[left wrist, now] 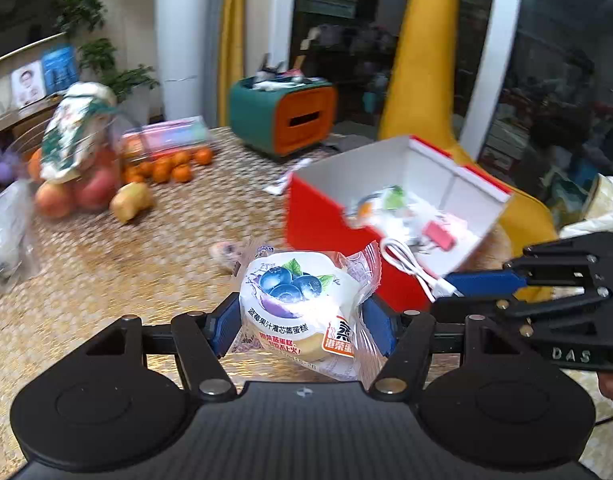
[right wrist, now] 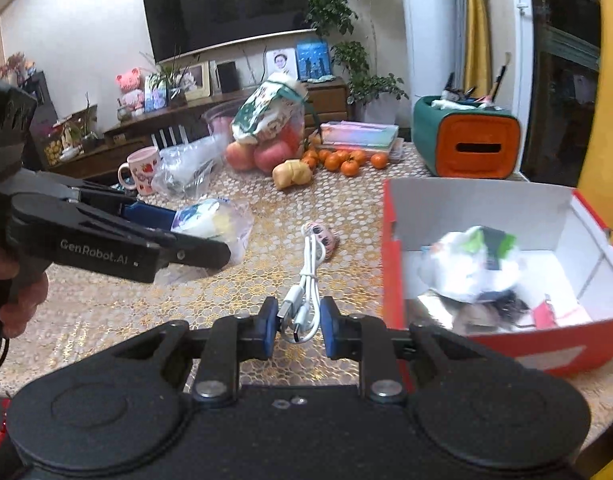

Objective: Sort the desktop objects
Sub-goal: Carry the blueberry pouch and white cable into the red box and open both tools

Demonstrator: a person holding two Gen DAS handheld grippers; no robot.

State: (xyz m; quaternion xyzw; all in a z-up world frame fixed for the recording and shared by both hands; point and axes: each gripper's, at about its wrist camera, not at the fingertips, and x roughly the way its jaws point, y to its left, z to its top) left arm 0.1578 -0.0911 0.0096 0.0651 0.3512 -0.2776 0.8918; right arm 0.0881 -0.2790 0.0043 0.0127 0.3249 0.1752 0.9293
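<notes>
My left gripper (left wrist: pixel 302 326) is shut on a packaged blueberry cake (left wrist: pixel 296 300) and holds it above the table; it also shows in the right wrist view (right wrist: pixel 210 220). My right gripper (right wrist: pixel 296 326) is shut on a coiled white USB cable (right wrist: pixel 306 280), which also shows in the left wrist view (left wrist: pixel 410 268). A red box with a white inside (right wrist: pixel 390 248) stands to the right and holds a snack packet (right wrist: pixel 474 260) and small items. A small pink patterned item (right wrist: pixel 324 236) lies on the table beyond the cable.
At the back of the table are apples (right wrist: pixel 250 154), small oranges (right wrist: pixel 346 160), a pear (right wrist: pixel 292 172), a gift bag (right wrist: pixel 266 112), a pink mug (right wrist: pixel 140 170), a plastic bag (right wrist: pixel 186 168), flat boxes (right wrist: pixel 358 134) and a green-orange case (right wrist: pixel 466 140).
</notes>
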